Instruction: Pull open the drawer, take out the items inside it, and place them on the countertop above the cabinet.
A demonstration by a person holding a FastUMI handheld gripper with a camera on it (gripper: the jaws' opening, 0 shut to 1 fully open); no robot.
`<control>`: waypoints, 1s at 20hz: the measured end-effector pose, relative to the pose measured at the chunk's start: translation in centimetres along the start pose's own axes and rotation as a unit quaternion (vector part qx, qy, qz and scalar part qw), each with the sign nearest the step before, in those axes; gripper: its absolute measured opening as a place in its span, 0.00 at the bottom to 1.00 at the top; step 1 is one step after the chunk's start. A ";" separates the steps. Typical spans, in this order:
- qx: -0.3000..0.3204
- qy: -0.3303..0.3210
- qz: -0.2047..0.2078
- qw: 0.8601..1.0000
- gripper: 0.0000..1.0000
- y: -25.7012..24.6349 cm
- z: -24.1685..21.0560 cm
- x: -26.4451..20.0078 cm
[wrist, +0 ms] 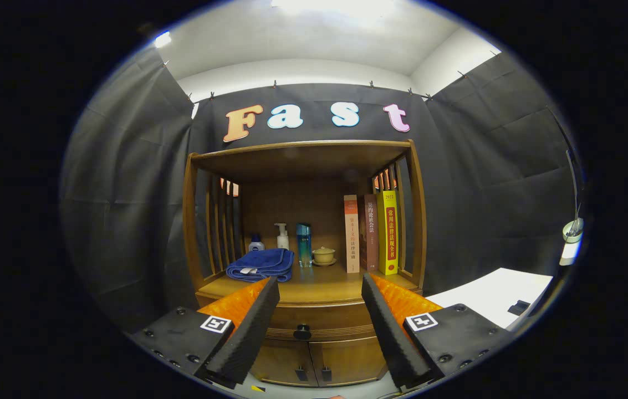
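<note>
Tongs (319, 327): I hold them spread wide, empty, short of the cabinet. Shut wooden drawer (319, 327): one, long axis crosswise, front facing me, round dark knob (302, 332) between the fingers. Wooden counter (319, 288) above it. On it: one folded blue towel (261, 264); three bottles, namely a blue-capped one (256, 244), a white pump bottle (281, 236) and a tall teal one (304, 244); one lidded cup on a saucer (323, 255); three upright books (372, 233). Two cupboard doors (316, 363) below the drawer.
</note>
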State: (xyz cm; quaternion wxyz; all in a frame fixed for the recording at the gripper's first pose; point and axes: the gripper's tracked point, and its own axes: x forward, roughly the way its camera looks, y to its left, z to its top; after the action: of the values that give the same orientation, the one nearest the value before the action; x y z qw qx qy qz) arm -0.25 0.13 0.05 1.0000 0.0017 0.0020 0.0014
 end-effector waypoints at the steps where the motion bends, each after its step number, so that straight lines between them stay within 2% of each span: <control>1: 0.000 0.000 -0.001 1.000 0.98 0.0 0.0 0.0; 11: 0.007 0.000 -0.005 1.000 0.99 -0.5 0.2 0.1; 20: 0.007 0.006 0.002 1.000 0.99 1.0 -1.9 0.7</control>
State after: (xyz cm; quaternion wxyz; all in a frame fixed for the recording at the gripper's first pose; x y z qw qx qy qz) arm 0.42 1.17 -1.83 0.9999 0.0083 0.0077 0.0030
